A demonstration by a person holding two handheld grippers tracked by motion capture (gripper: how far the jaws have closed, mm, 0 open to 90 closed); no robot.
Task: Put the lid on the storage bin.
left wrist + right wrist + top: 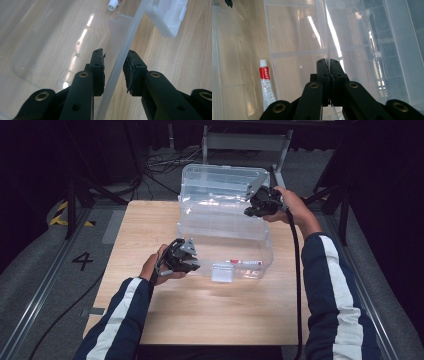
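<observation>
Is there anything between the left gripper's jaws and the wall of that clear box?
Nothing visible. The left gripper straddles the clear box wall, its jaws on either side with only small gaps to the plastic.

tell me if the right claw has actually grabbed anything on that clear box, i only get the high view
observer: yes. In the right gripper view the right claw is shut on the edge of a thin clear panel of the box.
operator: and the left claw
observer: the left claw straddles the box wall, one jaw inside and one outside. A gap shows beside the wall, so it isn't clamped.
operator: anything loose inside
observer: a white tube with a red label lies on the box floor, left of the right claw in its own view.
</observation>
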